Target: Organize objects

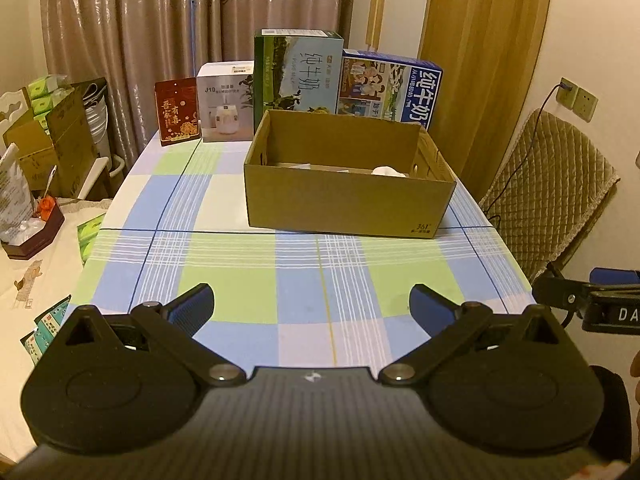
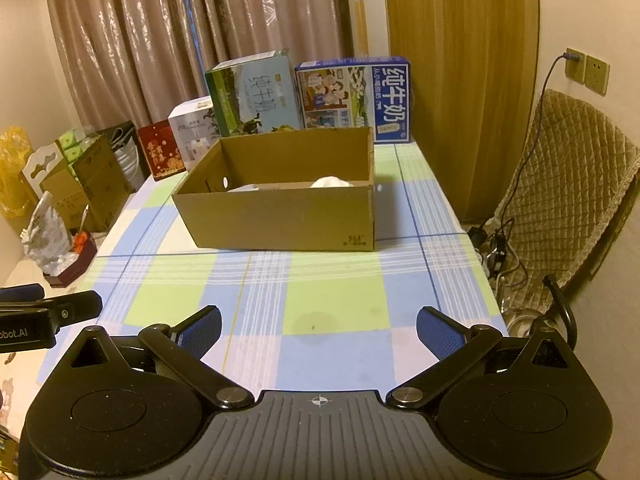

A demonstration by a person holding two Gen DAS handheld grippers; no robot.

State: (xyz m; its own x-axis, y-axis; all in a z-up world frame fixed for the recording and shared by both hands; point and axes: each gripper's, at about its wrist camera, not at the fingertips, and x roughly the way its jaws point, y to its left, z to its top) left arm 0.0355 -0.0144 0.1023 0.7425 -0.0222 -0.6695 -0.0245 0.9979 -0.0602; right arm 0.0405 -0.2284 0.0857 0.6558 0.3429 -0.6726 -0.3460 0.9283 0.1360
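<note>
An open brown cardboard box (image 1: 344,204) (image 2: 280,216) sits on the checked tablecloth (image 1: 248,280) (image 2: 332,300), with white items (image 1: 386,171) (image 2: 330,182) partly showing inside. Behind it stand a green milk carton (image 1: 298,72) (image 2: 256,94), a blue milk carton (image 1: 390,86) (image 2: 354,98), a white appliance box (image 1: 226,102) (image 2: 192,128) and a red box (image 1: 177,111) (image 2: 160,150). My left gripper (image 1: 310,306) hovers open over the near table, nothing between its blue pads. My right gripper (image 2: 318,330) is open too, likewise empty, well short of the box.
A quilted chair (image 1: 560,184) (image 2: 568,192) stands right of the table, with cables (image 2: 496,248) on the floor. Left are cardboard cartons (image 1: 52,148) (image 2: 84,180), a dark tray with bags (image 1: 28,224) (image 2: 60,248) and small packets (image 1: 44,328). Curtains hang behind.
</note>
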